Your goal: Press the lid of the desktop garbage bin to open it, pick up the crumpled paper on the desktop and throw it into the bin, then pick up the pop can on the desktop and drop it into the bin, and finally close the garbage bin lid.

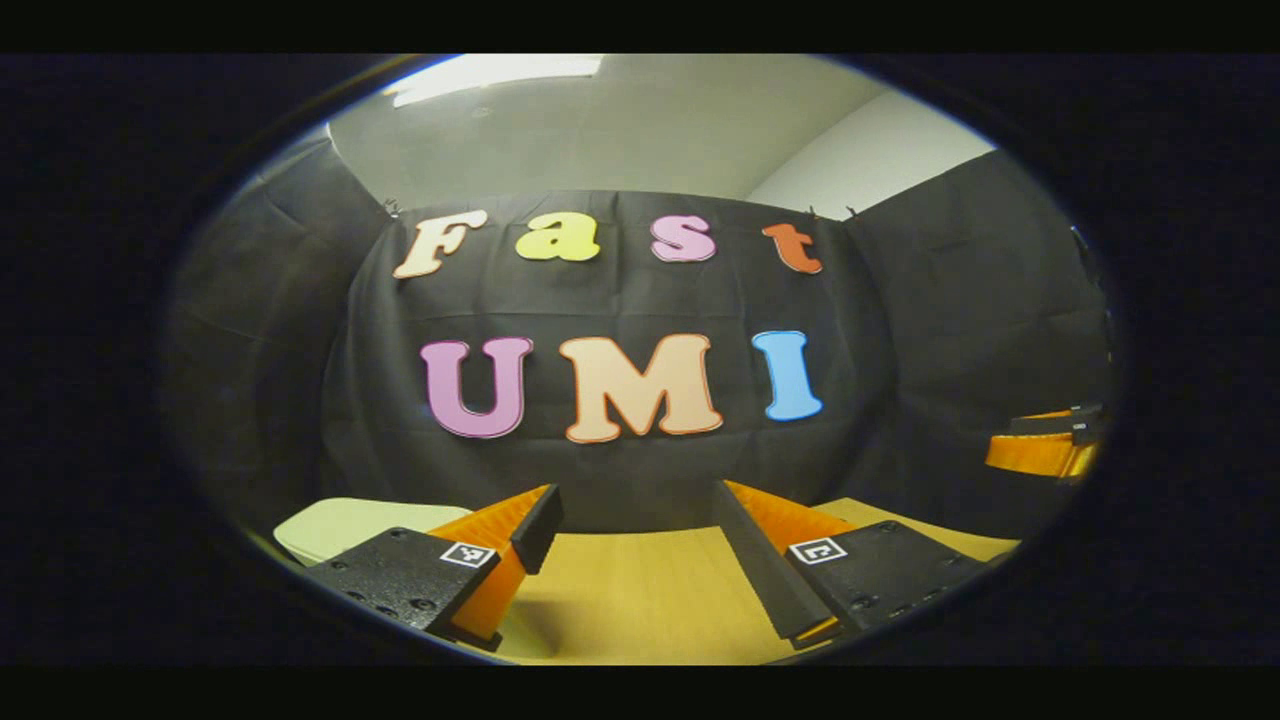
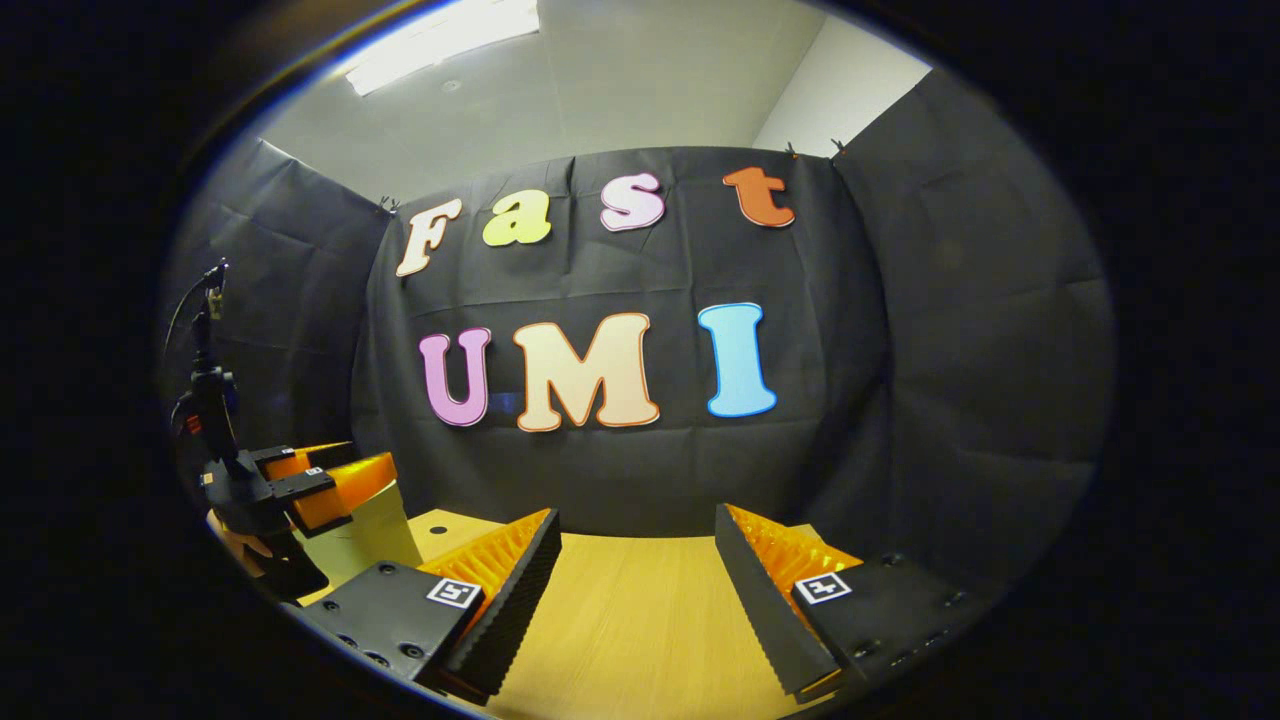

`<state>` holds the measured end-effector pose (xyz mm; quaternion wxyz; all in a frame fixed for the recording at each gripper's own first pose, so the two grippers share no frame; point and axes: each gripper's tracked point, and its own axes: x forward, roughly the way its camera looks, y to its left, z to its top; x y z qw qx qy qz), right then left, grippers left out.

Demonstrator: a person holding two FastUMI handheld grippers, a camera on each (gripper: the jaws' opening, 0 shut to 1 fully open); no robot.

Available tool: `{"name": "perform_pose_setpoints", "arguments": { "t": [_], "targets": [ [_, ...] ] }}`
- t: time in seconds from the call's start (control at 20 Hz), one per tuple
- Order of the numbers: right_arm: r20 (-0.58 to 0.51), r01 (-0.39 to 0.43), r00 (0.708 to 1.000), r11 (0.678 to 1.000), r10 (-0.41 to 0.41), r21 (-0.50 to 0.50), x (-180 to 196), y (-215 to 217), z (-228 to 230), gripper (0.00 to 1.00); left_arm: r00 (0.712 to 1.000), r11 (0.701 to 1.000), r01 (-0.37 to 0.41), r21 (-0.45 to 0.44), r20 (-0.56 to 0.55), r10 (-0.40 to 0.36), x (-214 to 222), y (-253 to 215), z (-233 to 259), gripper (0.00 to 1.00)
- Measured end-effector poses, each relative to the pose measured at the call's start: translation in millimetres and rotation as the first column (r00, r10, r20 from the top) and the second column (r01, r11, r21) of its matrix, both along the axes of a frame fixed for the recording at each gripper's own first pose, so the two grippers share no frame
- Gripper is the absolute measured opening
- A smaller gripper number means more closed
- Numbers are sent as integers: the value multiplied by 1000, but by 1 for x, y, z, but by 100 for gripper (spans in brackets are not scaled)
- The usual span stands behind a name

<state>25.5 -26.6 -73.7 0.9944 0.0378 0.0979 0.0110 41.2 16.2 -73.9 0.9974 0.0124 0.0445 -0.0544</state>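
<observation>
Pale cream plastic, the garbage bin (image 1: pixel 345 525) sits low and to the left of the left gripper (image 1: pixel 640 520) in the left gripper view, its flat lid level with that gripper's left finger and just beside it. In the right gripper view the same bin (image 2: pixel 375 540) stands at the far left with the left gripper (image 2: pixel 325 480) hanging over its top; whether they touch I cannot tell. So the left hand is plainly the nearer one for pressing the lid, and the move looks like a short one, down and across to its own left. Both fingers of the left gripper are spread wide with nothing between them, and the right gripper (image 2: pixel 638 570) is equally spread and empty above the bare wooden tabletop (image 2: pixel 640 630). The right gripper (image 1: pixel 1045 440) also shows at the right edge of the left gripper view. Black cloth walls (image 2: pixel 950 350) close the booth, with a lit ceiling panel (image 2: pixel 440 40) above
</observation>
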Motion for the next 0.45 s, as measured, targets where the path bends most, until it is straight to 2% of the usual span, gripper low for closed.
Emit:
{"name": "perform_pose_setpoints", "arguments": {
  "t": [0.2, 0.35, 0.4, 0.45],
  "targets": [
    [-3, 25, 1000, 1000, -25, 6, -3, -12, -3, 98, 998, 999, 42, -14, -48, -43, 2, -20, -16, 93],
    [1, 35, 999, 999, -35, 7, -5, -19, -1, 98, 998, 998, 34, -43, -56, -37, 5, -21, -16, 93],
    [3, 38, 999, 999, -38, 2, -5, -21, -2, 98, 998, 998, 32, -46, -61, -35, 7, -21, -17, 98],
    [5, 42, 999, 999, -42, -7, -4, -23, -1, 98, 997, 999, 30, -44, -65, -33, 8, -20, -17, 94]
  ]
}}
